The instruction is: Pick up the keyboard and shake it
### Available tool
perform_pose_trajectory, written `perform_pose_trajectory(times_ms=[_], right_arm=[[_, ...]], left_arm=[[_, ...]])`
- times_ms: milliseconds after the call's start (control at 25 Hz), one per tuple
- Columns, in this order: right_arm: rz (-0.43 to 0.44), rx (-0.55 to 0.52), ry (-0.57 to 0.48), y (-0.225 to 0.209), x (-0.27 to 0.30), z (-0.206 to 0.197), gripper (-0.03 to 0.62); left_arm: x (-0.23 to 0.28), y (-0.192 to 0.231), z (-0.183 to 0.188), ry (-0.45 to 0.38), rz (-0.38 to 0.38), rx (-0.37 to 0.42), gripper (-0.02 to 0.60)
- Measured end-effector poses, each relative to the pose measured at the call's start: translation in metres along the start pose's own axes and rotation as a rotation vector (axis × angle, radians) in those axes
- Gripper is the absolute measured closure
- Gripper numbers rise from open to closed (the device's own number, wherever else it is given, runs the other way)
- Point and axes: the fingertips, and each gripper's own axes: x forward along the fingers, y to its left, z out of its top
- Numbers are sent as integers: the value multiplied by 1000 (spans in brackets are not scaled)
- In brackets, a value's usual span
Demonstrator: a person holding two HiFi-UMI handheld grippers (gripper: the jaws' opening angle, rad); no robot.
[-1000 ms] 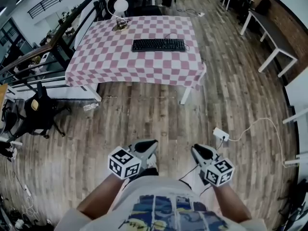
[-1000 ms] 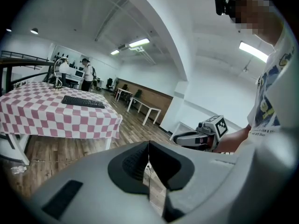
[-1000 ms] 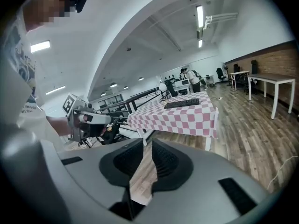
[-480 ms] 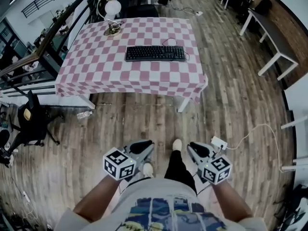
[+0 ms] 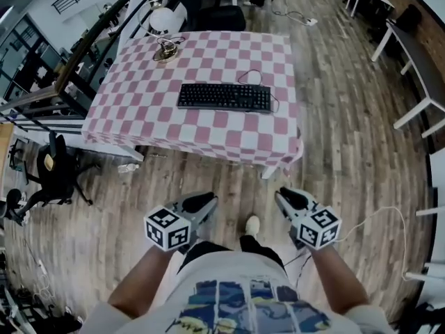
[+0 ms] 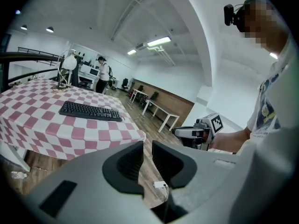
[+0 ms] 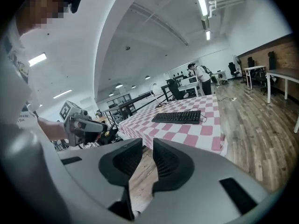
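Hovering low over the wooden floor (image 5: 174,179), the left gripper (image 5: 201,202) has its jaws only narrowly apart, with nothing between them. Ahead of it and well apart from both tools, the keyboard (image 5: 224,97) lies flat on the checked table (image 5: 139,96), towards its near right part. The right gripper (image 5: 284,197) likewise shows a slim gap and carries nothing. By my reading this fits two stages: an approach to lift the keyboard, or a retreat after shaking it and setting it back. Which one, I cannot judge.
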Motion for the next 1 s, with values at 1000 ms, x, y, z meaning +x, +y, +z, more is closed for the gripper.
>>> perform_pose_trajectory(times_ms=[1000], right_arm=[[-201, 154, 154, -225, 237, 53, 433]], left_arm=[[87, 366, 115, 36, 62, -115, 456]])
